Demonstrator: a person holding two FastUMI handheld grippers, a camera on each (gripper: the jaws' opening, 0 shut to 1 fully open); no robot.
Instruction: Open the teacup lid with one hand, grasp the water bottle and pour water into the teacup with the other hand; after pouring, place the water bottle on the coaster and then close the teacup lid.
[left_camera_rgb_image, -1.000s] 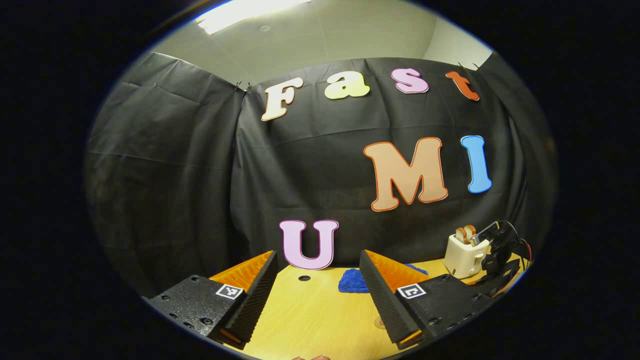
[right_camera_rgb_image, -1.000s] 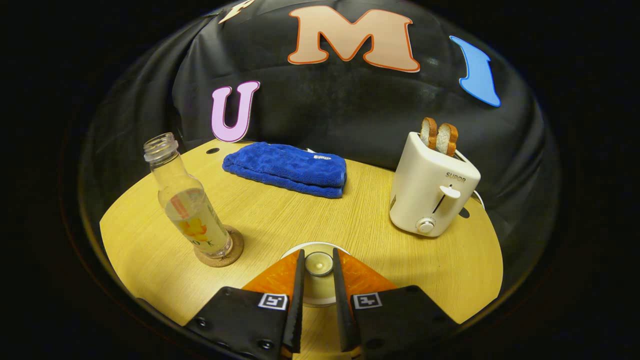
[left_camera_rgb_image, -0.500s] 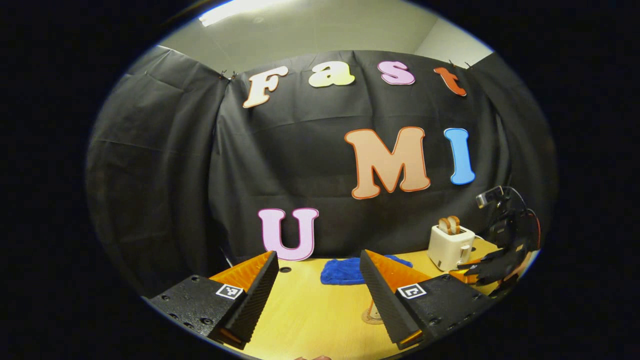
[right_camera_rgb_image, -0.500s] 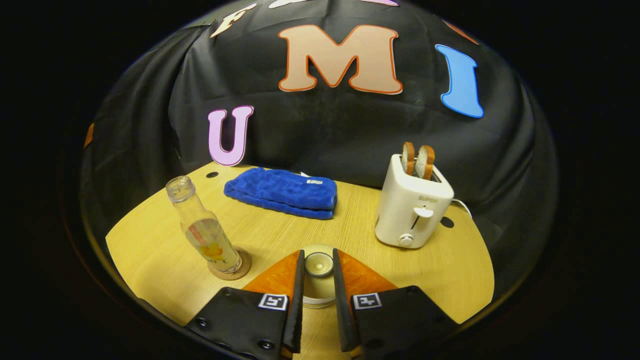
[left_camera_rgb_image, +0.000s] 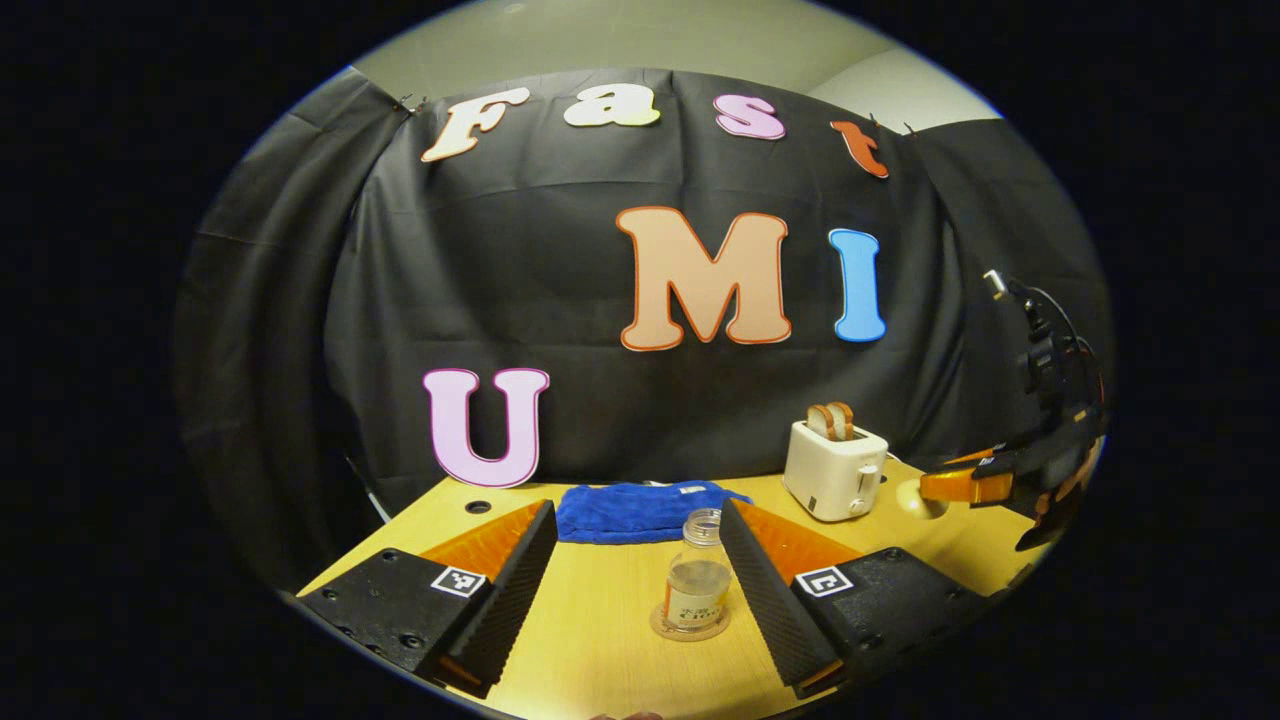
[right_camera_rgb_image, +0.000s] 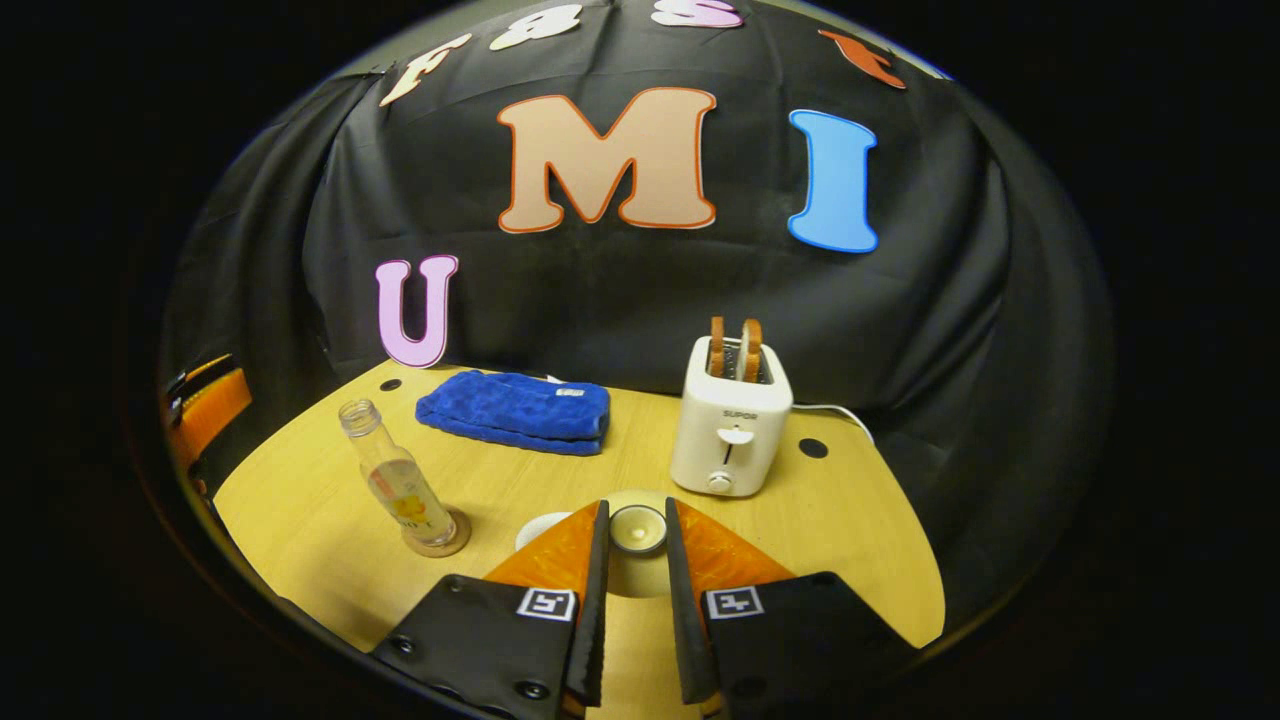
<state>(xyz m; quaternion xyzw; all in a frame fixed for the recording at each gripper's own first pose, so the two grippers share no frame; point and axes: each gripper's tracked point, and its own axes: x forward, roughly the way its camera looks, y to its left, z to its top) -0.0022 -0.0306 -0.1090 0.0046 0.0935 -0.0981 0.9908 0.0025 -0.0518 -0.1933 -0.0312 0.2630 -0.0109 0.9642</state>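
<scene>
The wooden surface spreads across the lower half of the right gripper view and the lower middle of the left gripper view. On it, right of centre in the right gripper view, stands a white toaster with two slices of bread upright in its slots; in the left gripper view it sits at centre right. A folded blue towel lies left of the toaster, near the back edge of the surface. The water bottle, clear and uncapped, stands on a round coaster at lower left of the right gripper view; in the left gripper view it stands low in the centre, seen between the parted fingers of the left hand-held gripper, which is wide open and holds nothing. At the bottom centre of the right gripper view the right hand-held gripper is clamped with both fingers on the knob of the teacup lid, held above the surface. Just left of it, partly hidden by a finger, a pale round rim that seems to be the teacup rests on the surface.
</scene>
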